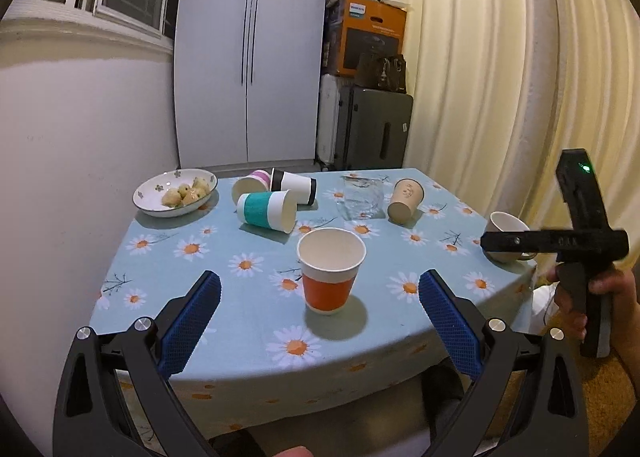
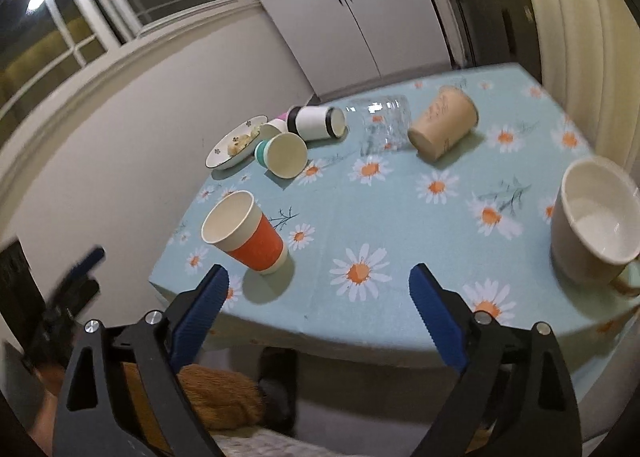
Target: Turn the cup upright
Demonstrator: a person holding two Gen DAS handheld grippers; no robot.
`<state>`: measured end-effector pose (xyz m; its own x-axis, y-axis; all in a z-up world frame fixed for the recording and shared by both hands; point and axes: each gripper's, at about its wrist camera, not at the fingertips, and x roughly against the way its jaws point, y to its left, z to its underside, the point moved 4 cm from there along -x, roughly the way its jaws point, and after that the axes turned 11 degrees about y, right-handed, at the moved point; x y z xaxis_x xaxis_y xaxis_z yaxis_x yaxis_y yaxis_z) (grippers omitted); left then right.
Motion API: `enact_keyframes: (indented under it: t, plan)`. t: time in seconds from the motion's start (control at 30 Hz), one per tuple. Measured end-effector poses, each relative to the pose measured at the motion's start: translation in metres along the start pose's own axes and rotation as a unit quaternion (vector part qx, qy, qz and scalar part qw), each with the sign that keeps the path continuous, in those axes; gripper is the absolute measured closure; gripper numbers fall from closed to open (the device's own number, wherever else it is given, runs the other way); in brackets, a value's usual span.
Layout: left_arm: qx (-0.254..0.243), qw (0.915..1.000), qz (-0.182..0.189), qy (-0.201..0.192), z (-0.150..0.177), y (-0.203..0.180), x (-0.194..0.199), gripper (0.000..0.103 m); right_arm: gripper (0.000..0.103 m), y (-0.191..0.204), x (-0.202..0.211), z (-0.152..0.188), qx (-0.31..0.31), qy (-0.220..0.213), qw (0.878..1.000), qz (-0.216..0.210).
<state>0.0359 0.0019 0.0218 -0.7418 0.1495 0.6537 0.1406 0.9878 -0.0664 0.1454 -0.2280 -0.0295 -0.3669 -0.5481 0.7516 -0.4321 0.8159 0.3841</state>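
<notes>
An orange-banded paper cup (image 1: 331,269) stands upright near the table's front edge; it also shows in the right wrist view (image 2: 245,237). My left gripper (image 1: 320,291) is open and empty, its blue pads either side of and just short of that cup. My right gripper (image 2: 319,287) is open and empty at the front edge, right of the cup. On their sides at the back lie a teal-banded cup (image 1: 267,211), a black-banded cup (image 1: 294,185), a pink-banded cup (image 1: 250,184), a clear glass (image 1: 361,197) and a tan cup (image 1: 405,200).
A white bowl of food (image 1: 175,193) sits at the back left. A white mug (image 2: 596,223) stands upright at the right edge. The daisy tablecloth (image 1: 224,297) covers the table. Wall on the left, curtain on the right.
</notes>
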Motion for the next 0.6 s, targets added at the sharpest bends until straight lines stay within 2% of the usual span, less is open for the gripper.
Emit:
enact_keyframes:
  t: [0.07, 0.2, 0.4, 0.6]
  plan:
    - [0.003, 1.0000, -0.001, 0.001, 0.000, 0.005, -0.001, 0.006, 0.005, 0.009, 0.004, 0.002, 0.020, -0.013, 1.000, 0.008]
    - [0.013, 0.9998, 0.005, 0.010, 0.004, 0.011, -0.009, 0.006, 0.005, 0.014, 0.009, 0.002, 0.034, -0.027, 0.999, 0.023]
    - [0.010, 0.9996, 0.013, 0.022, 0.008, 0.012, -0.015, 0.006, 0.005, 0.014, 0.011, 0.000, 0.045, -0.024, 0.998, 0.037]
    - [0.003, 0.9997, 0.005, 0.024, 0.011, 0.011, -0.015, 0.006, 0.005, 0.023, 0.017, 0.004, 0.087, -0.030, 0.993, 0.075]
